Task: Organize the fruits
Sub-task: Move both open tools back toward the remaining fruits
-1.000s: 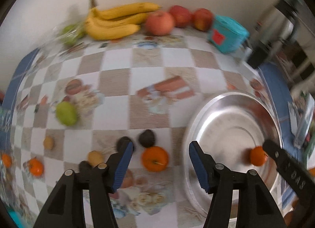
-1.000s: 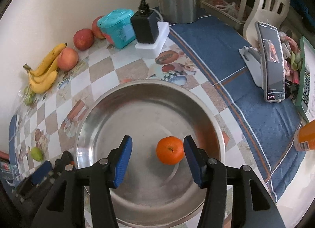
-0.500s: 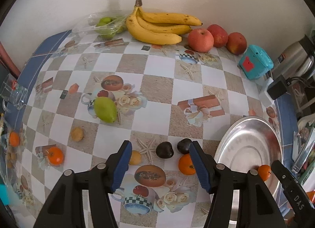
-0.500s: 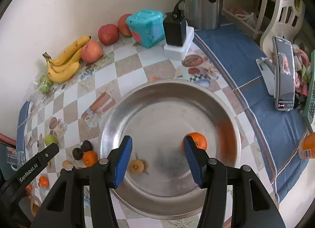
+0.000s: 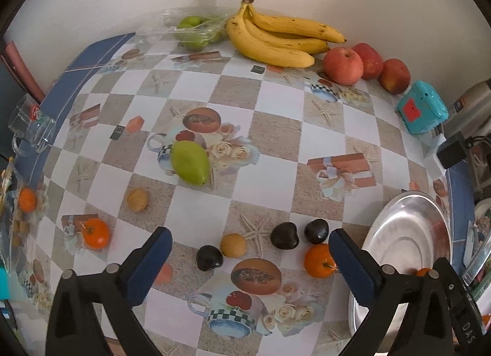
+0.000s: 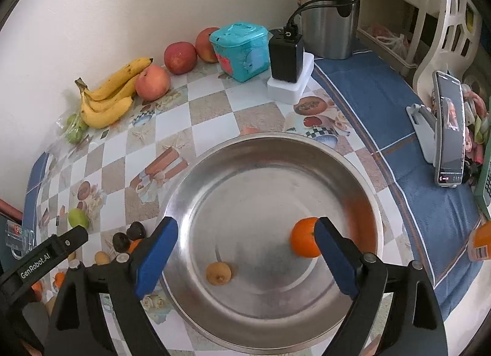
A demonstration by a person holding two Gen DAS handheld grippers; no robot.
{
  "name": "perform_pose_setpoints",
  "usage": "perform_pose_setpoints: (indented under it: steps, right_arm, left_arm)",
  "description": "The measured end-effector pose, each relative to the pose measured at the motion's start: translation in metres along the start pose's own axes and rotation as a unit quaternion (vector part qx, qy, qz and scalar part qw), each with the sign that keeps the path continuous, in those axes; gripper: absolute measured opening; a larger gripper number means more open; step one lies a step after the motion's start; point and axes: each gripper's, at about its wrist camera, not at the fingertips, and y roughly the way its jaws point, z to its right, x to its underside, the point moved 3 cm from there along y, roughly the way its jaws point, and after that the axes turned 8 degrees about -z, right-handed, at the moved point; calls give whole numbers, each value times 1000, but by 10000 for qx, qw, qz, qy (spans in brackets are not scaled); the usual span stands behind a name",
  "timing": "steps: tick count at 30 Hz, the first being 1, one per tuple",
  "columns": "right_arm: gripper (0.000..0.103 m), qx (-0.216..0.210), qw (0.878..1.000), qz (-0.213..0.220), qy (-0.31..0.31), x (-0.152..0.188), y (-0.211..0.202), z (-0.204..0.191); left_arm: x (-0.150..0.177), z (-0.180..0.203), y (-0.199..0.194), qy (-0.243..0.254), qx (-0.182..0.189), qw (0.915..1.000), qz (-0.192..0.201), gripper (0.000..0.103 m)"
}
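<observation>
Right wrist: right gripper tilted over steel bowl

- Table, checked cloth: dark plums and small orange between the left fingers.
- Steel bowl beyond the right fingers.
- Bananas and apples far ahead.

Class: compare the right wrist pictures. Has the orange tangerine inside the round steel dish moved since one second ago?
Yes. The orange tangerine rolled from near the middle of the round steel dish toward its right-hand wall, beside the right tool's right finger.
</observation>
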Motion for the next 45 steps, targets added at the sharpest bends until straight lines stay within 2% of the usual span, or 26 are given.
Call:
perform_pose_setpoints:
  steps: [3,6,11,16,19,26,37,45]
  right_arm:
    - [91,110,9999,32,-57,1,2,-1]
    - [91,39,10000,35,-56,3,4,-2]
    - [91,61,10000,-55,-40,7,11,-1]
    - [91,281,9993,-248,-13,12,19,2]
    - [91,226,9993,-293,20,13,20,3]
    - [91,296,9984,-477,87,18,27,1]
    - [91,-330,9981,-516,106,22,30,-22]
    - [91,-449,9982,-351,-164,20,24,-47]
  left_arm:
    - [1,-3,0,-47,90,9999,17,103]
    - [1,-4,-1,-23,75,10000,54,103]
    - [2,-10,-4,131,-57,9997,173,103]
    - [3,-25,-5,130,-262,9994,198,103]
    - [3,-35,-6,158,-376,9989,212,103]
    - [3,-59,-5,77,-440,9989,125,103]
    - [-5,-111,-21,-256,-571,9975,342,103]
    - [-7,-165,-28,-833,-457,9948,374,103]
